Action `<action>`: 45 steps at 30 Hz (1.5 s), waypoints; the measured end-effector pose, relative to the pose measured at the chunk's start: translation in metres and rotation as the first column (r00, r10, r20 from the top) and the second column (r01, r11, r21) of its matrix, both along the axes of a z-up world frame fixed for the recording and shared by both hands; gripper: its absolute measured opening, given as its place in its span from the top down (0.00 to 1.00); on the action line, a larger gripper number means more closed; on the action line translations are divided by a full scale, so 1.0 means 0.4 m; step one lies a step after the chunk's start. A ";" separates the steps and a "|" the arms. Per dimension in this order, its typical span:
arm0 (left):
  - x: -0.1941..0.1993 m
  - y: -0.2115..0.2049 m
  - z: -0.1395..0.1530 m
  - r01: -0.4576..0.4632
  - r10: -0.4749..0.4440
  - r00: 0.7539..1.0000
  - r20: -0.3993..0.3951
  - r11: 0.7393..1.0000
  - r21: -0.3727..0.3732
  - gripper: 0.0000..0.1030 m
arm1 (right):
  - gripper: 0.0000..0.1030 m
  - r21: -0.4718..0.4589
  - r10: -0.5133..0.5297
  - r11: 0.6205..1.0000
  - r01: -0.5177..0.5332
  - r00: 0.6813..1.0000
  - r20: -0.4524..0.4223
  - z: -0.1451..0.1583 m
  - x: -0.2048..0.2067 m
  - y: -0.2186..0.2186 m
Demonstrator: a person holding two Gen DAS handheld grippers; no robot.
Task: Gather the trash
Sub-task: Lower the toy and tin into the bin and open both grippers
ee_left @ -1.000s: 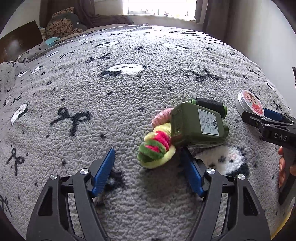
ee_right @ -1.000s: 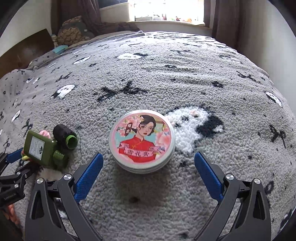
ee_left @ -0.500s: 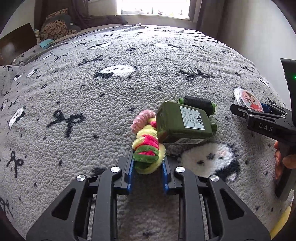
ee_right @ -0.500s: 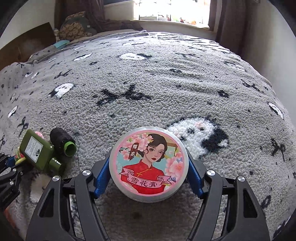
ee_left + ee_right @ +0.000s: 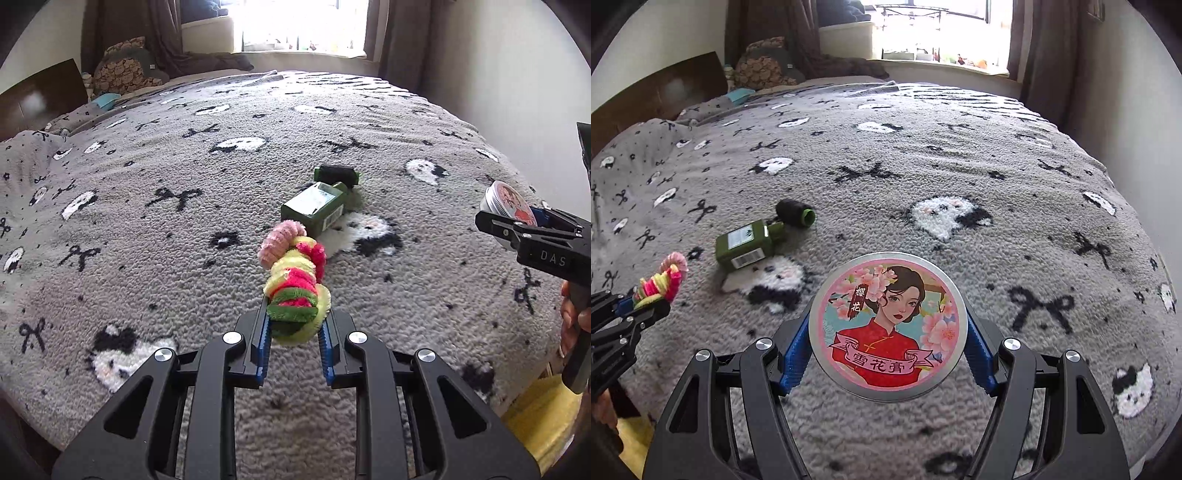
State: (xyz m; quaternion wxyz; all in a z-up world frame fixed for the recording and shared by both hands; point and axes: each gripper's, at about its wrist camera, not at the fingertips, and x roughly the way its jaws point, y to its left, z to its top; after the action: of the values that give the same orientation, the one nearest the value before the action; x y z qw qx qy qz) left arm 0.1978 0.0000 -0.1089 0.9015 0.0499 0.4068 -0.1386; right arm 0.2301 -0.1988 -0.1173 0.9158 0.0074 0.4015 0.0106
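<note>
tin (image 5: 888,326) underside hidden, bottle (image 5: 314,207) cap obscured

bottle (image 5: 314,208) on blanket (image 5: 147,258), spool (image 5: 337,173) touching behind it, tin (image 5: 508,205) right

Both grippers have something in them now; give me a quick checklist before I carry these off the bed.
1. Left gripper shut on the fuzzy scrunchie bundle: ok.
2. Bundle clear of the blanket: ok; it hangs in the air.
3. Right gripper shut on the round tin, fingers on both sides: ok.
4. Tin clear of the blanket: ok, from the left wrist view.
5. Green bottle and black thread spool collected: not ok; both lie on the blanket.
6. Trash container located: cannot tell.
</note>
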 end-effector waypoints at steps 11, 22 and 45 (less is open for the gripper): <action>-0.281 -0.026 0.099 0.082 -0.075 0.988 0.134 0.996 -0.043 0.80 | 0.31 0.030 0.075 0.996 -0.079 0.993 0.095 0.071 -0.321 -0.004; -0.497 -0.075 0.047 0.189 -0.183 0.977 0.107 0.981 -0.048 0.80 | 0.31 0.056 0.093 0.994 -0.097 0.993 0.070 0.020 -0.560 -0.005; -0.566 -0.080 -0.383 0.196 -0.192 0.913 -0.359 0.980 -0.024 0.80 | 0.31 0.202 0.148 0.975 -0.089 0.943 -0.298 -0.313 -0.629 0.041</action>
State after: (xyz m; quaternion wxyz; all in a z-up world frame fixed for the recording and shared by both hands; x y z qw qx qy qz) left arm -0.0285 -0.0321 -0.2621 0.7932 0.0693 0.5589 -0.2315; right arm -0.0213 -0.1825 -0.2424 0.8339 0.0699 0.5379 0.1019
